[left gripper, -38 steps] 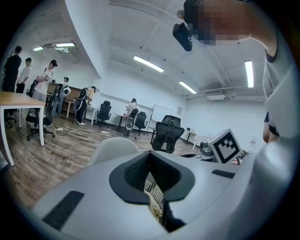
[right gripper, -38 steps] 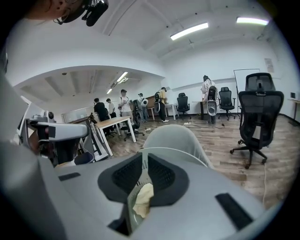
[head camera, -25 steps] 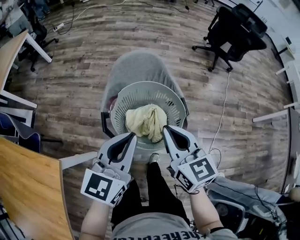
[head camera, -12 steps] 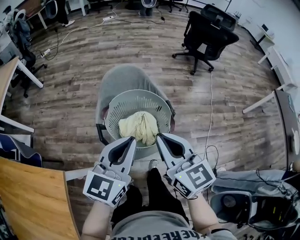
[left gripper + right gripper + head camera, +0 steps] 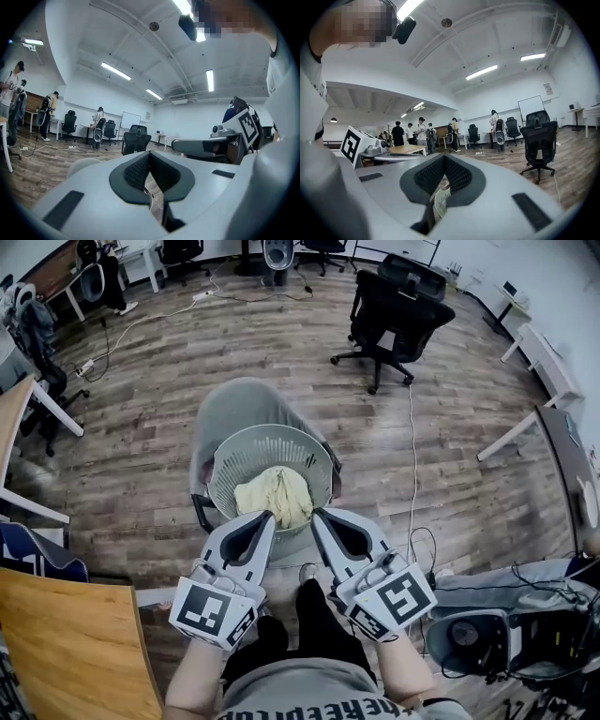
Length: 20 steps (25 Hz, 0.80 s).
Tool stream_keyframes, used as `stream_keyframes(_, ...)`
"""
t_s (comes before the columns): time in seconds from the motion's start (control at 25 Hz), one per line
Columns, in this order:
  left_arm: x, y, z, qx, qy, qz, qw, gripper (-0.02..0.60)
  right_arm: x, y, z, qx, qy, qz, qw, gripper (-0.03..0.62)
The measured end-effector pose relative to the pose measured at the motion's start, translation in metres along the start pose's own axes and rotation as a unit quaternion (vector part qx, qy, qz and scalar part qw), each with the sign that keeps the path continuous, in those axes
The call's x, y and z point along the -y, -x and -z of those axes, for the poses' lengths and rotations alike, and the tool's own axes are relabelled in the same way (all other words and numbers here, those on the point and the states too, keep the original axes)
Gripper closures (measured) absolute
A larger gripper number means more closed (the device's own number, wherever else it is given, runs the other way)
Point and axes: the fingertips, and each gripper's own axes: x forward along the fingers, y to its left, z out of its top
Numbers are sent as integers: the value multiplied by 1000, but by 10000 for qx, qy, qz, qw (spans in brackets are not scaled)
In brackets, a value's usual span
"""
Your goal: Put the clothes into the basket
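The pale yellow crumpled cloth [image 5: 275,495] lies inside the round grey slatted plastic basket [image 5: 225,465] at frame centre. Just below it, the left gripper [image 5: 266,516] and right gripper [image 5: 317,514] have their fingers clenched on nothing. The task looks done.

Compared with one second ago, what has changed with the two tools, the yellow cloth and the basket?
The left tool and the right tool have lifted up and away from the basket, which now looks smaller beneath them, with more of the room in view. Nothing was taken hold of or let go: both tools remain shut and empty. The yellow cloth lies in the basket as before.
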Motion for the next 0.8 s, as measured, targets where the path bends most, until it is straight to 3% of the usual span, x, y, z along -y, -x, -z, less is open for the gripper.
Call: stream_keyframes(0.8,8,19,-13,109,-187,229,9995,568,-30,4,-8,151,131,13,9998,585)
